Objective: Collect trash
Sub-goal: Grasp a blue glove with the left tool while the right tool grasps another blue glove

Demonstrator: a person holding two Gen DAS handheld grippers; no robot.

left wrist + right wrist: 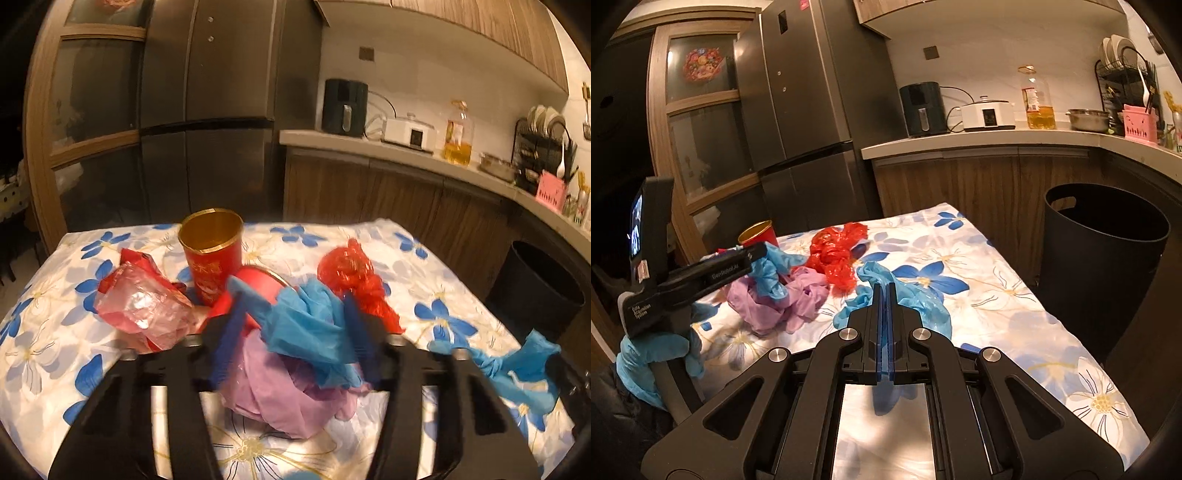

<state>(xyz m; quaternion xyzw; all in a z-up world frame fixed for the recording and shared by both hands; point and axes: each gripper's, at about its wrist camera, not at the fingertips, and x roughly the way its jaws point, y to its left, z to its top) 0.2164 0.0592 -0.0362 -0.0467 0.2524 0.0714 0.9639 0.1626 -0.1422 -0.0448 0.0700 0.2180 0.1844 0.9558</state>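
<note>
Left wrist view, left to right: crumpled clear-pink plastic (pixel 142 314) at mid left; then the red cup (pixel 213 254), upright with nothing visible inside, a red lid (pixel 258 286) leaning at its base; dead centre the left gripper (pixel 291 314) is partly closed around a blue glove (pixel 310 325) on top of a purple bag (pixel 280 398); looks pinched, though blur hides how firmly; red mesh (pixel 351 273) just right of that.

Right wrist view: the right gripper (pixel 885 291) is clamped tight on a second blue glove (pixel 905 295) at centre frame; the black bin (pixel 1104 258) sits at the right edge beside the table (pixel 1052 350), and its inside is too dark to read.

My take: lift straight up so the glove doesn't drag the purple bag; carry fully over the bin's rim before letting go.
</note>
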